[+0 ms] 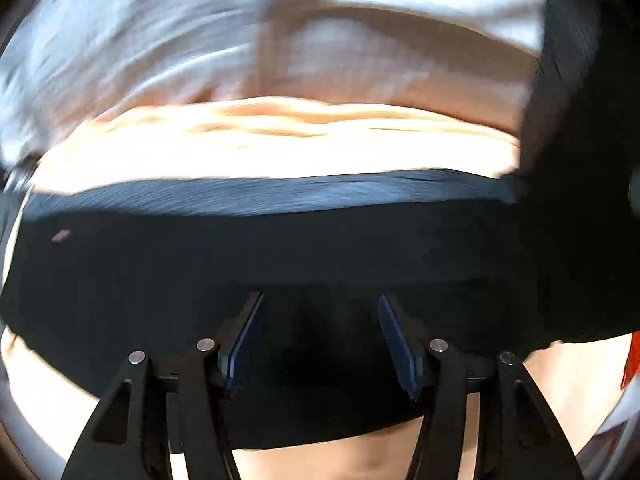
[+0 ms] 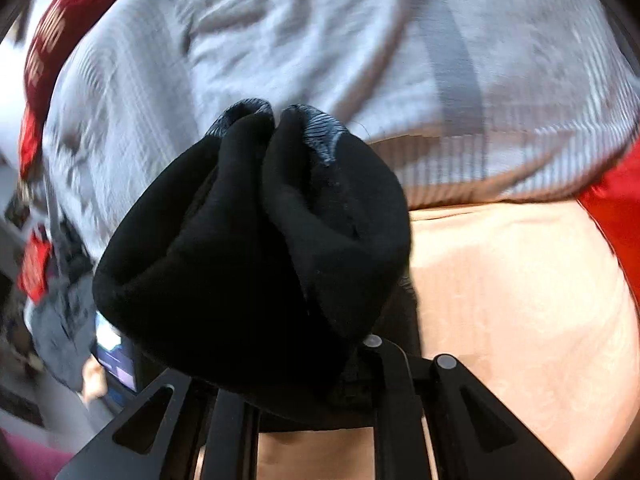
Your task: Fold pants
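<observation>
The black pants point(image 1: 240, 248) stretch as a wide band across a peach sheet point(image 1: 280, 148) in the left wrist view, and their right end rises out of frame. My left gripper point(image 1: 321, 298) hovers over the band, its blue pads point(image 1: 248, 340) well apart and pressing on nothing. In the right wrist view a thick bunch of the same black pants point(image 2: 248, 240) bulges forward and hides the fingertips. My right gripper point(image 2: 304, 364) is shut on that bunch, which hangs clear of the sheet point(image 2: 520, 300). Both views are blurred.
A grey striped blanket point(image 1: 160, 40) point(image 2: 320, 40) lies crumpled beyond the peach sheet. Red cloth point(image 2: 616, 208) sits at the right edge and more red fabric point(image 2: 60, 40) at the upper left. Clutter and a lit screen point(image 2: 112, 352) show at the lower left.
</observation>
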{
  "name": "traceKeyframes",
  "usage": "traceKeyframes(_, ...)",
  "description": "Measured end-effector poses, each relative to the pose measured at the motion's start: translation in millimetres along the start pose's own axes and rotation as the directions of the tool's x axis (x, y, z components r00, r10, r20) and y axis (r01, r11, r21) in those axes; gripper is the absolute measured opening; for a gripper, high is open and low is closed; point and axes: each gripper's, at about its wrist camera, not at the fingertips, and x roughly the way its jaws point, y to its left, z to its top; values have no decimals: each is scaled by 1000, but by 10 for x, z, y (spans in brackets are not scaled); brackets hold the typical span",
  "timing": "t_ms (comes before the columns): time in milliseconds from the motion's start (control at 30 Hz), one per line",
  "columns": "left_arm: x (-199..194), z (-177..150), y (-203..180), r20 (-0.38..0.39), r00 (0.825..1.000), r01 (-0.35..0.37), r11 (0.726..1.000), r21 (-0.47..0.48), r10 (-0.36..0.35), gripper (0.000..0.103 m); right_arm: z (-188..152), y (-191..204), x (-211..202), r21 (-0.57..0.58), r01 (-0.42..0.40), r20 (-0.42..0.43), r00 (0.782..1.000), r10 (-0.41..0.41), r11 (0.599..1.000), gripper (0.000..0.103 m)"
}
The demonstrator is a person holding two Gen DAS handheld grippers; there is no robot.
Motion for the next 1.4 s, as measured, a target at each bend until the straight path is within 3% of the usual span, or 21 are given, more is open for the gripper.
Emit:
traceKeyframes(133,-52,-10,704,-23,999,-36,995,-88,34,59,-236,526,380,-163,66,-60,995,-77,984,14)
traceKeyframes(233,-56,-28,959,-21,999,-47,994,-98,45,59,-489,903,823,-298,150,-108,976,-189,943,17)
traceKeyframes(367,-47,-26,1227,-36,999,-13,994,-107,9,60,-854,1264,1278,-466,293,-111,917,-383,835,28)
traceKeyframes(400,12,-11,1355,-38,999,-5,994,-112,1,60,-936,1372,1291,-519,330,-73,902,-426,788,38)
traceKeyframes(433,-2,-12,1401,-39,999,2,993,-114,-7,60,-956,1431,1266,-542,330,-62,902,-428,773,54)
traceKeyframes(500,50,74,1383,-44,999,9,993,-115,-14,60,-1031,1575,1132,-571,269,-68,926,-372,776,65)
traceKeyframes(567,37,110,1417,-51,998,33,991,-126,-40,60,-1112,1679,923,-602,227,-62,942,-329,766,65)
traceKeyframes(633,-6,115,1322,-60,995,74,990,-122,-82,60,-1159,1690,755,-594,194,-74,953,-293,780,65)
traceKeyframes(767,125,206,1128,-114,981,145,985,-90,-154,60,-1031,1365,509,-409,150,-144,964,-226,900,65)
traceKeyframes(833,247,274,1033,-140,974,167,982,-87,-178,60,-953,1244,458,-366,162,-131,966,-223,917,65)
traceKeyframes(900,366,329,979,-167,968,177,981,-84,-189,60,-923,1252,435,-397,157,-100,972,-213,904,65)
traceKeyframes(1033,552,399,849,-197,964,174,984,-37,-178,60,-1047,1530,542,-615,153,-23,977,-212,773,65)
traceKeyframes(1100,616,428,798,-190,969,158,987,-9,-157,60,-1106,1627,618,-672,142,-4,981,-196,727,63)
traceKeyframes(1167,653,458,751,-177,973,149,989,10,-145,60,-1155,1699,745,-713,150,13,979,-201,685,56)
traceKeyframes(1233,675,485,709,-165,976,147,989,21,-141,56,-1188,1729,886,-729,155,5,975,-221,667,35)
traceKeyframes(1300,736,526,641,-175,972,163,986,31,-155,18,-1176,1696,1054,-718,143,-41,968,-247,681,16)
traceKeyframes(1367,826,606,548,-196,958,215,976,15,-208,16,-1124,1664,1057,-690,141,-51,969,-242,710,7)
traceKeyframes(1400,818,620,518,-192,954,237,971,14,-230,2,-1065,1645,1015,-672,139,-49,972,-231,728,6)
